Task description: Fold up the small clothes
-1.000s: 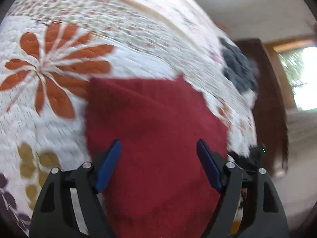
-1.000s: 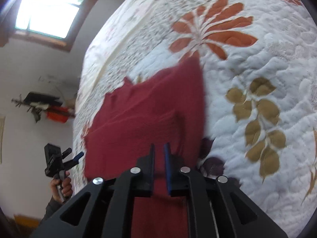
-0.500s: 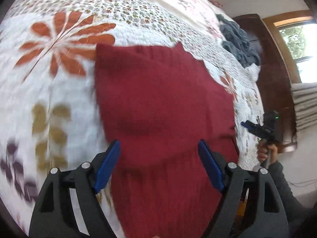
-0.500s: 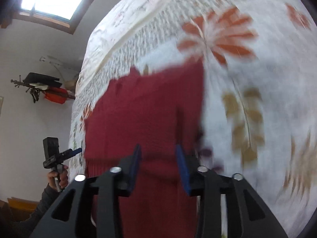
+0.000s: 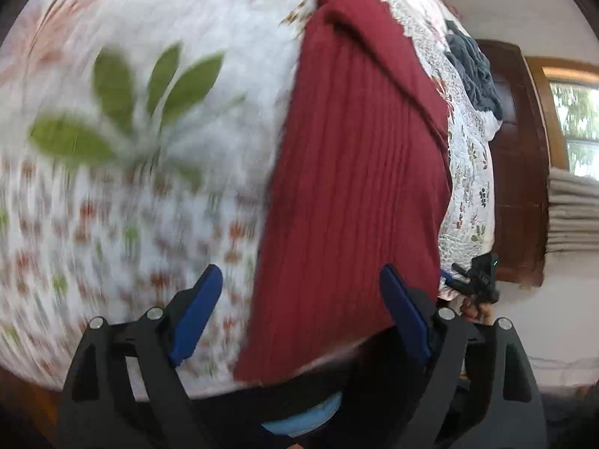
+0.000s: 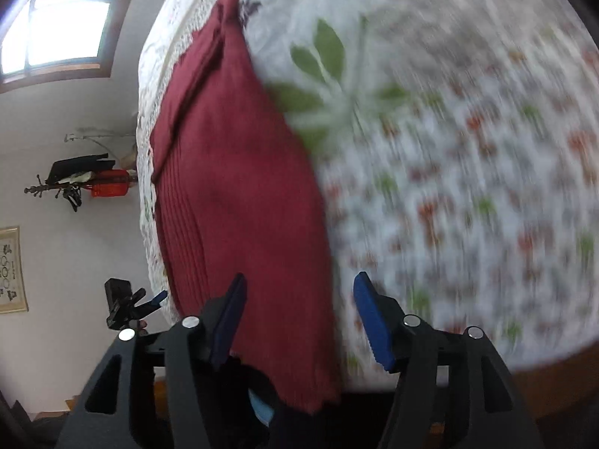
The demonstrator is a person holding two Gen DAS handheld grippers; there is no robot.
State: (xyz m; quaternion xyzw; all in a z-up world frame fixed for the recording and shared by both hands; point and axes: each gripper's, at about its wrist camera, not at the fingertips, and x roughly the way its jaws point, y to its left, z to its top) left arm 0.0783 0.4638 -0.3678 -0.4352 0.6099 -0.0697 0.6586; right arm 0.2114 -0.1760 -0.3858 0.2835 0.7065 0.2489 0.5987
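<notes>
quilt pattern: smeared by motion blur in both views, small flowers unreadable
red garment: near hem drops behind the bed edge, its end unseen; far end cut by the top of the frame
right claw: tiny and distant in the left view, jaws too small to judge
framed picture: cut by the left edge, its print illegible
grey clothes: far, shape unclear

Dark red ribbed knit garment on a white floral quilted bedspread, seen past open blue-padded jaws.

The left gripper hovers empty above the garment's near hem at the bed edge. A grey-blue crumpled cloth lies farther back, beside dark wooden furniture. The other handheld gripper shows low right.
</notes>
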